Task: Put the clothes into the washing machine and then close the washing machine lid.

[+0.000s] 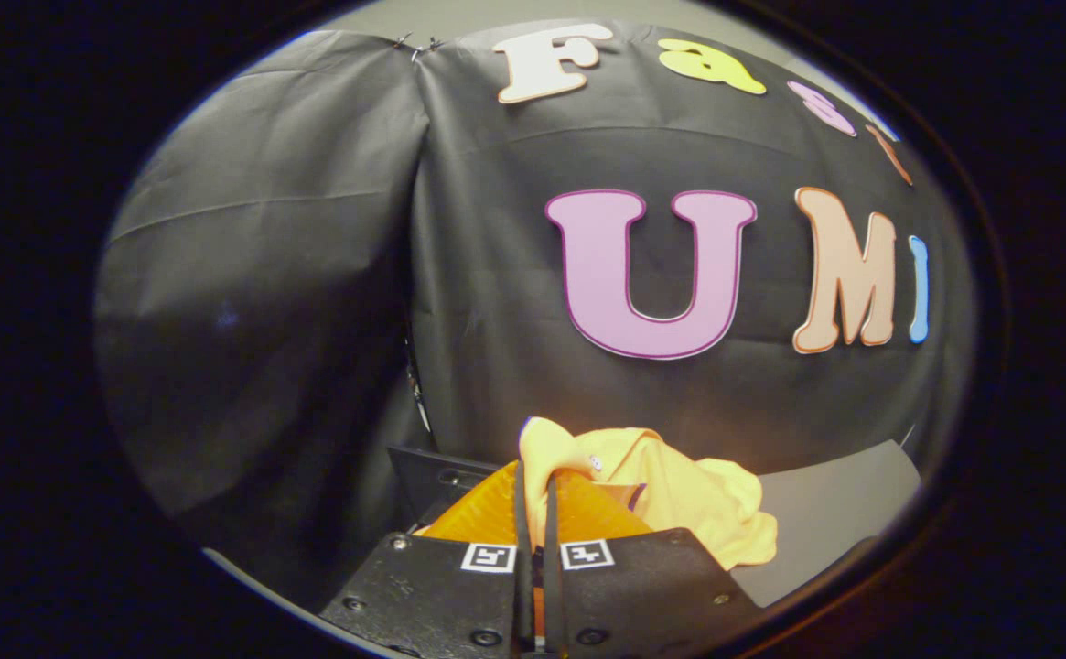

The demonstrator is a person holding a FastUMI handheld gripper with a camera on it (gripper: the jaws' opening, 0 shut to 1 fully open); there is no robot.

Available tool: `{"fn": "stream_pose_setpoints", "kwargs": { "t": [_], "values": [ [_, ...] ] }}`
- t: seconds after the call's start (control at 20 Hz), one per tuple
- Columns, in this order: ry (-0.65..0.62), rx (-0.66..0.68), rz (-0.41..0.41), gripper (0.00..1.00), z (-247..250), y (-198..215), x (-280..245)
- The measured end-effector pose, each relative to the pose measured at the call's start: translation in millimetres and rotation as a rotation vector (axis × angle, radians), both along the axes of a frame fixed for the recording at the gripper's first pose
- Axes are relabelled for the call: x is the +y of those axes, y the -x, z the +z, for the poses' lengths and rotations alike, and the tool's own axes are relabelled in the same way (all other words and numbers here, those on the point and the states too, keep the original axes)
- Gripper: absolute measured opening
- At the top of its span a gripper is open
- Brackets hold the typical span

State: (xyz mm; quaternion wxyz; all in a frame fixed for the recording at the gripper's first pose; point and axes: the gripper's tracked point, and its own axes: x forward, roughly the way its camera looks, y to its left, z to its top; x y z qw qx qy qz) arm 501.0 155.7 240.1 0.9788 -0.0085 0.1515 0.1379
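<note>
While the hand-held gripper [537, 499] is facing the booth's black cloth wall [496, 275], its two fingers are pressing almost together, pinching a fold of the soft yellow cloth garment [679, 503] between them. The rest of that garment is bunching up just ahead of the fingers and draping off to their right, over a grey surface [834, 513]. A dark flat panel [432, 476] is showing just left of the fingers, behind the garment; I cannot tell what it belongs to.
</note>
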Motion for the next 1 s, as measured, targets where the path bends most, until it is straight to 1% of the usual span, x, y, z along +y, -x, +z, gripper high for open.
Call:
{"fn": "stream_pose_setpoints", "kwargs": {
  "t": [0.2,0.3,0.55,0.75,0.9,1.0],
  "values": [
    [0.005,0.000,0.030,0.04,-1.3,-5.2,23.6],
    [-0.014,0.008,0.036,0.04,-3.5,-7.7,32.1],
    [-0.021,0.033,0.056,0.04,-17.6,-11.7,48.6],
    [-0.091,0.071,0.102,0.04,-27.5,-7.6,74.9],
    [-0.055,0.071,0.130,0.04,-37.5,-3.0,89.4],
    [-0.055,0.065,0.142,0.04,-41.6,-1.3,97.2]
  ]
}}
